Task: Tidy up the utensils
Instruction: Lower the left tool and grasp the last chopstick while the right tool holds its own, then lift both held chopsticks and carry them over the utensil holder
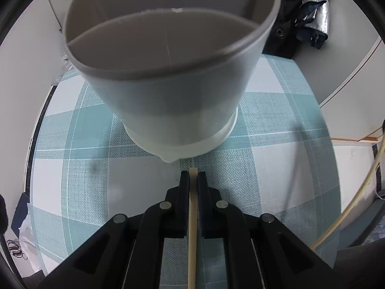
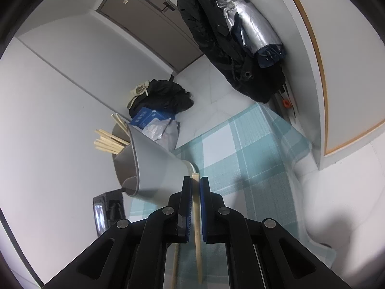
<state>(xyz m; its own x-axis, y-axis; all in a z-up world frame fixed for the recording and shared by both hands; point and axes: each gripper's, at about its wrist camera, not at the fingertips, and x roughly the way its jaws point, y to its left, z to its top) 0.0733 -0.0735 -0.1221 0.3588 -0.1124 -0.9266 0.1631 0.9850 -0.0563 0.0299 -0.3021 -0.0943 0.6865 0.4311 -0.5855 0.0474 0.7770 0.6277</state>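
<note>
1. Gripped between the left gripper point(image 1: 193, 178) fingers point(image 1: 184, 192): one chopstick point(image 1: 192, 228), running back along the fingers toward the lens, tip just past them.
2. Just ahead, close to that tip: gray utensil holder point(image 1: 173, 110) upright on the checked cloth point(image 1: 276, 132), divider across its inside, near compartment open.
3. Clamped in the right gripper point(image 2: 195, 180) fingers point(image 2: 205, 202): another chopstick point(image 2: 197, 228), top end beside the holder's base.
4. Poking out over the holder's far rim, right view: bundle of chopsticks point(image 2: 109, 142).
5. Open cloth right of the holder, up to the cloth edge and wall point(image 2: 305, 48).
</note>
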